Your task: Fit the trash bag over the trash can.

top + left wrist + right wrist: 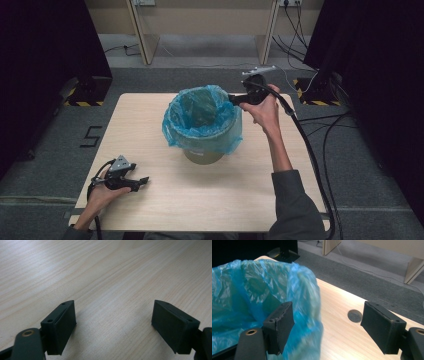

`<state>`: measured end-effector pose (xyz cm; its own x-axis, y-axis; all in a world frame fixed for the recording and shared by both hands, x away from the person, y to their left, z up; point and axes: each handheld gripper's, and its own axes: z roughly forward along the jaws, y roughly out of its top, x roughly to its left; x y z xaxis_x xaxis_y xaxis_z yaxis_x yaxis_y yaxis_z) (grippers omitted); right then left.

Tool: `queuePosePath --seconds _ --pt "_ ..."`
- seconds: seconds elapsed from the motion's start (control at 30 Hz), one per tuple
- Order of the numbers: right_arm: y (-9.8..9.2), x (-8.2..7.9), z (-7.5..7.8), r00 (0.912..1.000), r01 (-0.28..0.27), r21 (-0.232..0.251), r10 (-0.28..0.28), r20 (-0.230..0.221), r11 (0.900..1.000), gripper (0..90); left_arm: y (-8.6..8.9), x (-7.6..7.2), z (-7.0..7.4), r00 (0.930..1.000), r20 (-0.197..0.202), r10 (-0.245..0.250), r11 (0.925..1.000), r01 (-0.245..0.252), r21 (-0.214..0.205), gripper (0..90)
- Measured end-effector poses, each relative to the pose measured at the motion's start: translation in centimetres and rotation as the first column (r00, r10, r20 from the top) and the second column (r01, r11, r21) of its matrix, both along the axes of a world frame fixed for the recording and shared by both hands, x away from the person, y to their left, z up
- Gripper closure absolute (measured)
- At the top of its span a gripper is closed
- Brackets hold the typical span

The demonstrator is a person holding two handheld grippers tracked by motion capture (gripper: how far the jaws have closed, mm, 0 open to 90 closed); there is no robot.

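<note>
High view: a small bin (204, 154) lined with a blue plastic bag (202, 120) stands at the centre of the frame on a pale wooden tabletop (165, 200). The right tongs (233, 98), just right of centre, reach the bag's rim with jaws wide, one on each side of the plastic, not pressing. The left tongs (145, 180) rest at lower left, jaws wide and empty.

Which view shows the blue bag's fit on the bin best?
The high view: the blue bag shows whole, folded over the bin rim. The right gripper view catches a blurred edge of it by the open right gripper.
</note>
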<state>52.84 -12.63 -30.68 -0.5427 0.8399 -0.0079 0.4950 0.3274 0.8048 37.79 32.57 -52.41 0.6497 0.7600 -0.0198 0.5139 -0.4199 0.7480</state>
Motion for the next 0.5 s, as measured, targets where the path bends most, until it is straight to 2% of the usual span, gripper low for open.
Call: queuePosePath --seconds 0.2,0.23,0.27,0.4,0.5 --pt "-2.7 -2.1 -1.6 0.9996 0.017 0.025 -0.017 0.021 0.9995 24.9 0.0 0.0 0.0 1.0 0.0 0.0 1.0 0.0 0.0 18.6" --pt "-2.7 -2.1 -1.6 0.9996 0.017 0.025 -0.017 0.021 0.9995 24.9 0.0 0.0 0.0 1.0 0.0 0.0 1.0 0.0 0.0 18.5" --pt "-3.4 -2.8 -2.2 0.9995 0.019 0.039 -0.02 0.025 0.9991 24.3 0.0 0.0 0.0 1.0 0.0 -0.001 1.0 0.001 0.0 18.5" --pt "-4.3 -3.9 -3.3 0.9992 0.027 0.057 -0.029 0.026 0.998 23.1 0.0 0.0 0.0 1.0 0.002 0.0 1.0 0.0 -0.001 18.5" --pt "-4.5 -4.1 -3.7 0.999 0.034 0.051 -0.035 0.026 0.9981 22.4 0.0 0.0 0.0 1.0 0.0 -0.001 1.0 0.001 0.0 18.2"
